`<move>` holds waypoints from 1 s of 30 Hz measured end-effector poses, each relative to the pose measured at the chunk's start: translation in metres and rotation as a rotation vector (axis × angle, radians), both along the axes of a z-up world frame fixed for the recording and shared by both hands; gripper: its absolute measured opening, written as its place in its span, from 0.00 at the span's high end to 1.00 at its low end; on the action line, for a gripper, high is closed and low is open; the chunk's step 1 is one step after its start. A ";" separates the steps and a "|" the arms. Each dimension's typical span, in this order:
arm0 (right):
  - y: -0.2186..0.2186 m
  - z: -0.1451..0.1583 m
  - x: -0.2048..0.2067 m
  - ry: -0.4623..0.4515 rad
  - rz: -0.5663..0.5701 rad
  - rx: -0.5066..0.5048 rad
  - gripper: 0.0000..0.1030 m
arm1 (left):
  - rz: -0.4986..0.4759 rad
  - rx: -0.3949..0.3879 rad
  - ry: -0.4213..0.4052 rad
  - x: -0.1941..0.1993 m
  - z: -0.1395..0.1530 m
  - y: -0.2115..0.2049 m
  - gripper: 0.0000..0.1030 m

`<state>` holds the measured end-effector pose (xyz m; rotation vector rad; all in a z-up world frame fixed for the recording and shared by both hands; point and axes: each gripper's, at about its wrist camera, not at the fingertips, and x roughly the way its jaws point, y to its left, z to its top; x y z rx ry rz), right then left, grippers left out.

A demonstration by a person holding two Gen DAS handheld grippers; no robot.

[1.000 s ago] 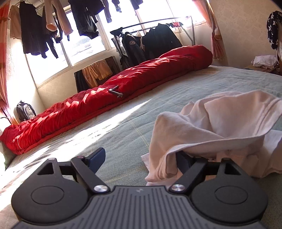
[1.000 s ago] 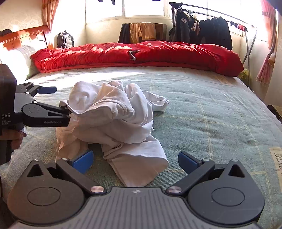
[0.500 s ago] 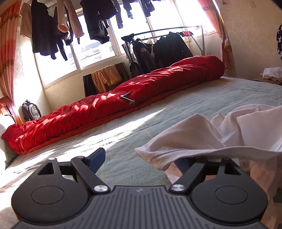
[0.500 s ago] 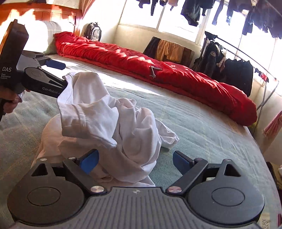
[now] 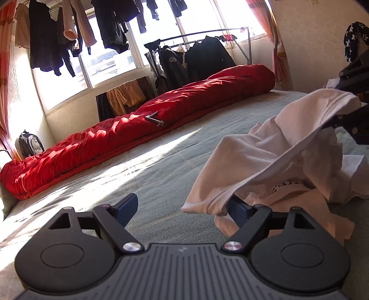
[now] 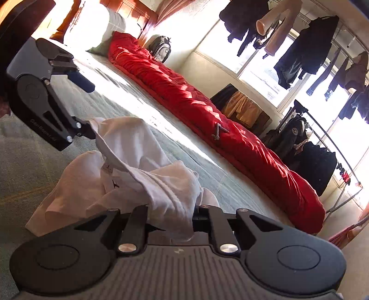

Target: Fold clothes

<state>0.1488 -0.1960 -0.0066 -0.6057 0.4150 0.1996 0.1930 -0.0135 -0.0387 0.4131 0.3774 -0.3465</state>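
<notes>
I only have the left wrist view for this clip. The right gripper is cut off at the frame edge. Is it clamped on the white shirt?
Observer: Yes. Its own view shows the right gripper shut on a bunched fold of the white shirt.
Operator: How does the left gripper look from there?
Observer: The left gripper is wide open, and the shirt hangs off its lower finger only.
Operator: What is behind it?
Observer: A pillow against a wooden headboard.

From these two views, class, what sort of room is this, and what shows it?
Most likely a bedroom: a wide bed with a red quilt along it, and clothes hanging at the window.
</notes>
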 end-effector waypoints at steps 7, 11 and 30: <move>-0.045 0.037 -0.007 -0.052 -0.148 0.129 0.85 | -0.088 0.006 -0.032 -0.013 0.004 -0.016 0.18; -0.060 0.047 -0.013 -0.057 -0.185 0.169 0.84 | -0.133 0.018 -0.086 -0.016 0.005 -0.031 0.18; -0.068 -0.012 -0.042 0.140 -0.054 0.520 0.25 | -0.046 -0.058 -0.098 0.004 0.038 -0.022 0.86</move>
